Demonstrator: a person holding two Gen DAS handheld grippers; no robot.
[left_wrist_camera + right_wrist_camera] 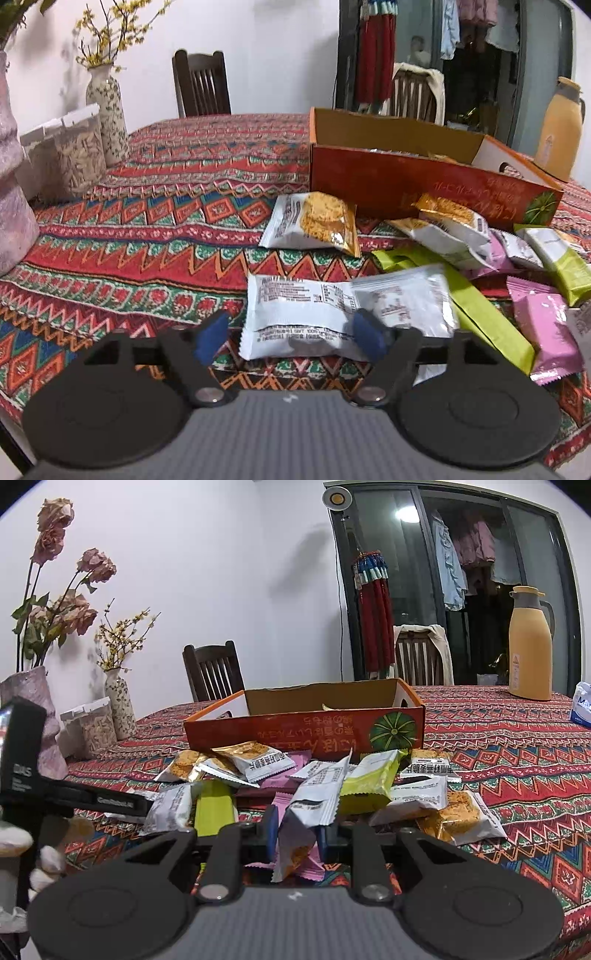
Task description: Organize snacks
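Table [192, 206]: covered by a red patterned cloth, zigzag and diamond bands across the whole top.
Box [399, 177]: red cardboard, open at the top, lying long side forward at the far middle of the table; a few packets inside, hard to make out.
Jug [530, 646]: yellow, upright, far right of the table, well apart from the box.
Vases [107, 110]: speckled one with yellow sprigs at far left; a larger pink one at the left edge.
Clear tub [66, 158]: white lid, just beside the speckled vase.
Snack pile [332, 786]: loose packets in white, green, pink and orange, heaped on the cloth just in front of the box.
White packet [343, 317]: flat on the cloth, printed back up, nearest edge of the pile, overlapping a green packet [484, 314].
Left claw [291, 336]: spread wide, blue pads on either side of the white packet's near edge, not pressing it; nothing held.
Right claw [295, 836]: squeezed tight on a white packet with an orange end [299, 830], standing up between the pads above a pink packet [312, 869].
Gloved hand [44, 860]: white glove, lower left in the right wrist view, on the other tool's handle.
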